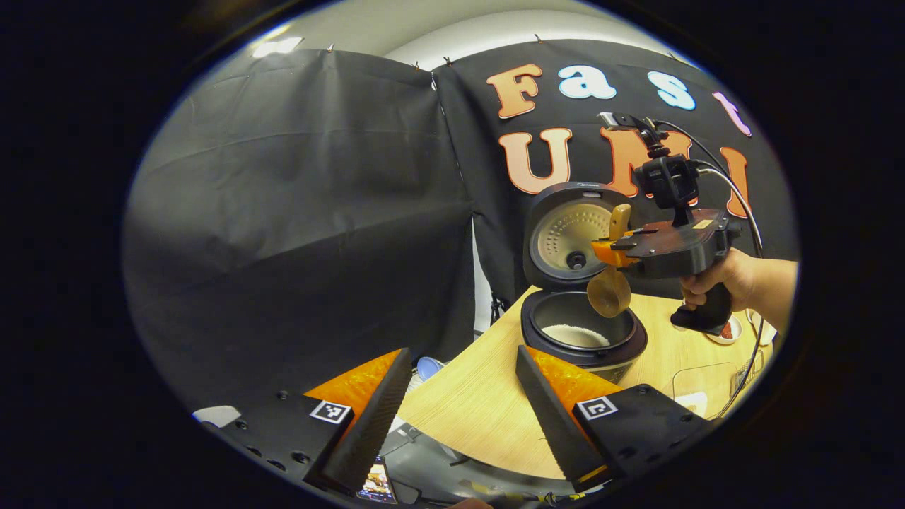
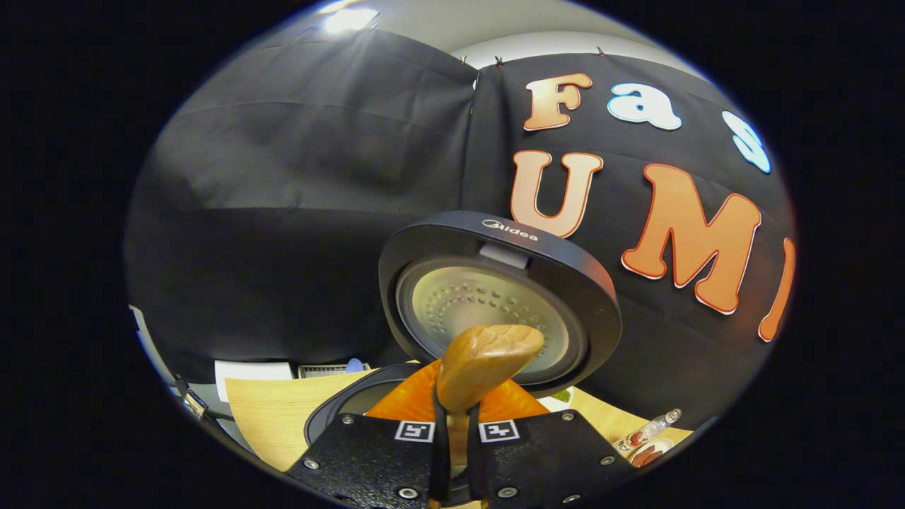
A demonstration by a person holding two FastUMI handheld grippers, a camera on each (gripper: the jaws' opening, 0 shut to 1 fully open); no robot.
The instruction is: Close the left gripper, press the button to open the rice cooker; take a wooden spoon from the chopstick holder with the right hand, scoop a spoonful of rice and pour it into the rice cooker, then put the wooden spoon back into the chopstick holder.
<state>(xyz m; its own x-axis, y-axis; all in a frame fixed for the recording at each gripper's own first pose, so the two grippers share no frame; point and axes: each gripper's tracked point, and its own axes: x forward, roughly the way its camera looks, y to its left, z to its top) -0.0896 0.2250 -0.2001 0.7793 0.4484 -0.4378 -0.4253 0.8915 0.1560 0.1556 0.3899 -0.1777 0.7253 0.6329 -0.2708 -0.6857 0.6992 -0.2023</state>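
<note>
While the rice cooker (image 1: pixel 583 332) sits open on the table (image 1: pixel 481 403), the right gripper (image 1: pixel 609 253) squeezes the wooden spoon (image 1: pixel 609 291) over the pot, pouring; next I think it returns the spoon to its holder; the left gripper (image 1: pixel 459 417) waits open

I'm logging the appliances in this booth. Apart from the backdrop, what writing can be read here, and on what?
"Midea": on the rim of the black rice cooker's raised round lid.
Small clear bottle: label too small to read.
Black-and-white square markers: coded patterns, no words.
</note>
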